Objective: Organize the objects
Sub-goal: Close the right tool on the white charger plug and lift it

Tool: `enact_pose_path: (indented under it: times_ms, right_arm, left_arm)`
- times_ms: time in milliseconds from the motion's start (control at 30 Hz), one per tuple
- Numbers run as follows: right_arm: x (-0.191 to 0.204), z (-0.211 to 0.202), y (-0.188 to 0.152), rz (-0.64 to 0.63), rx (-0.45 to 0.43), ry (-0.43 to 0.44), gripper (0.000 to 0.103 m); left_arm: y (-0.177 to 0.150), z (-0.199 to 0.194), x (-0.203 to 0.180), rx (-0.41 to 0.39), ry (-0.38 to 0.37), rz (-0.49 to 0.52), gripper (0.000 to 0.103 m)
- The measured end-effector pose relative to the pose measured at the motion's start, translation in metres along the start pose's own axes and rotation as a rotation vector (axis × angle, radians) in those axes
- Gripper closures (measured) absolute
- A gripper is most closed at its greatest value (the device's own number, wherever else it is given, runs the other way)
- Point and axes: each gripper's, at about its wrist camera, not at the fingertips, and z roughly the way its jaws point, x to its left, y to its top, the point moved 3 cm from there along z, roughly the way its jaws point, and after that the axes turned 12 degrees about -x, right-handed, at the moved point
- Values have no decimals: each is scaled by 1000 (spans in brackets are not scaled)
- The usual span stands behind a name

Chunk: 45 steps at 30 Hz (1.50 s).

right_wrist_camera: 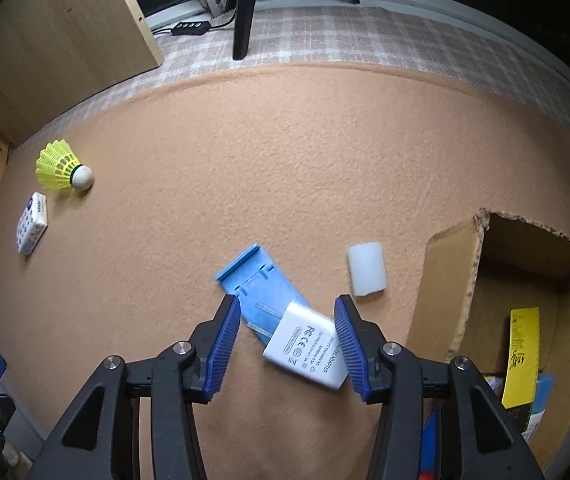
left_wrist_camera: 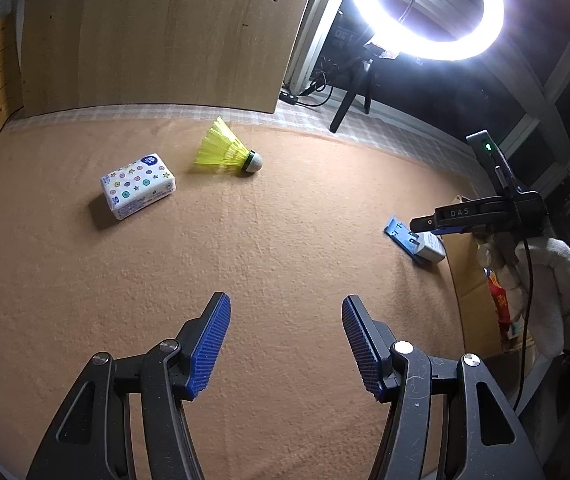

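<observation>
A white power adapter point(right_wrist_camera: 307, 347) lies tilted on a blue plastic piece point(right_wrist_camera: 259, 285) on the orange mat. My right gripper point(right_wrist_camera: 287, 340) is open, with its jaws on either side of the adapter; the right finger is close to its edge. In the left wrist view the right gripper point(left_wrist_camera: 421, 227) sits over the adapter point(left_wrist_camera: 431, 249) and the blue piece point(left_wrist_camera: 399, 234). My left gripper point(left_wrist_camera: 286, 344) is open and empty above the mat. A yellow shuttlecock point(left_wrist_camera: 231, 150) and a patterned tissue pack point(left_wrist_camera: 137, 185) lie at the far left.
A small white cap point(right_wrist_camera: 366, 269) lies right of the blue piece. An open cardboard box point(right_wrist_camera: 533, 280) with items inside stands at the right. A wooden board point(left_wrist_camera: 157, 32) leans at the back. A ring light point(left_wrist_camera: 429, 4) on a tripod stands behind the mat.
</observation>
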Motion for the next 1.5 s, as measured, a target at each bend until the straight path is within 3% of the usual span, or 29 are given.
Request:
enact_pose_path:
  times_ms: [600, 700, 867, 1167, 1300, 1500]
  right_arm:
    - [36, 11, -53, 71, 118, 163, 57]
    - [44, 10, -63, 111, 134, 206, 57]
    - [61, 6, -81, 178, 173, 360, 57]
    - [57, -13, -88, 73, 38, 299, 57]
    - [52, -10, -95, 81, 41, 338, 57]
    - [56, -7, -103, 75, 45, 381, 57]
  left_arm:
    - [-2, 11, 0, 23, -15, 5, 41]
    - [-4, 13, 2, 28, -17, 3, 41]
    - [-16, 18, -2, 58, -27, 16, 41]
    - [-49, 50, -48, 161, -139, 84, 41]
    - [-58, 69, -66, 204, -207, 67, 41]
    - [-69, 88, -84, 244, -227, 79, 42]
